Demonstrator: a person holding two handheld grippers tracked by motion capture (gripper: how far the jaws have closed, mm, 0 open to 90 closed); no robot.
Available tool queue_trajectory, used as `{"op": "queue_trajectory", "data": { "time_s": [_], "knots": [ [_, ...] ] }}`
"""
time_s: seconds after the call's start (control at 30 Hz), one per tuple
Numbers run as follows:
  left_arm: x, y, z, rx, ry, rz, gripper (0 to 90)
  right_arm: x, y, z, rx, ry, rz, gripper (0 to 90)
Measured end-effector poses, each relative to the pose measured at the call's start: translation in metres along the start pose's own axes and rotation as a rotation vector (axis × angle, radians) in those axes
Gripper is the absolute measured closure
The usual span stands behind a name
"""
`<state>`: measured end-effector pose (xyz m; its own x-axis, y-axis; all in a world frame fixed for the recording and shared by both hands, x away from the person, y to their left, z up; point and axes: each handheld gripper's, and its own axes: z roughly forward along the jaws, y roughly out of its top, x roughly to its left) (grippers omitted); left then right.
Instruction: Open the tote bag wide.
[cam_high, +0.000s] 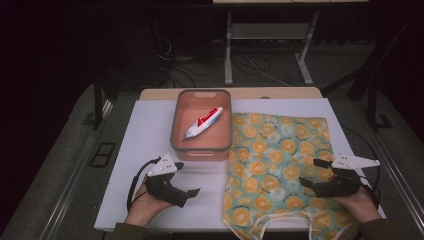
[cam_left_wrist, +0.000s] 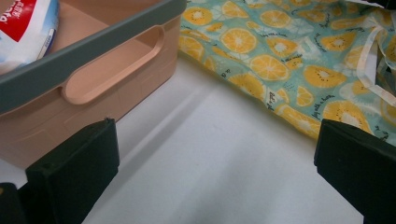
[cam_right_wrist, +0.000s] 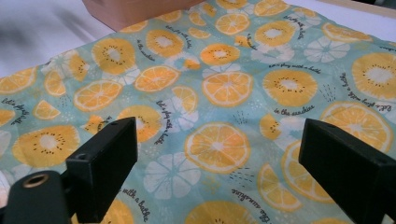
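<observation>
Underneath, soft orange-print cloth (cam_right_wrist: 224, 93); rigid pink tub (cam_high: 202, 125).

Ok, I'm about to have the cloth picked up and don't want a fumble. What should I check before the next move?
1. Right gripper open: ok, nothing between its fingers.
2. Right gripper over the cloth: ok.
3. Left gripper open: ok, over bare table.
4. Cloth lying flat: ok, spread out, its strap looped at the near edge.
5. Cloth free of the bin: cannot tell, their edges meet.
6. Tube inside the bin: ok.
</observation>
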<state>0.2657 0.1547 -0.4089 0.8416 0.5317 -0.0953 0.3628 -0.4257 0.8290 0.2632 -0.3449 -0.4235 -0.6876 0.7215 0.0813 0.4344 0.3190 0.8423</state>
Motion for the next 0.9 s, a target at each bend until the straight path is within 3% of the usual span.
{"op": "queue_trajectory", "data": {
  "time_s": [0.27,0.53,0.9],
  "knots": [
    [0.001,0.0,0.001,0.017,0.006,-0.003,0.0,0.0,-0.001,0.001,0.009,0.003,0.004,11.5],
    [-0.002,0.003,0.004,0.004,-0.004,0.0,2.5,0.0,-0.001,0.002,0.011,-0.002,0.005,11.5],
    [-0.015,0.01,0.027,0.029,-0.038,0.025,12.4,0.001,-0.001,0.002,0.012,-0.005,0.001,11.5]
  ]
}}
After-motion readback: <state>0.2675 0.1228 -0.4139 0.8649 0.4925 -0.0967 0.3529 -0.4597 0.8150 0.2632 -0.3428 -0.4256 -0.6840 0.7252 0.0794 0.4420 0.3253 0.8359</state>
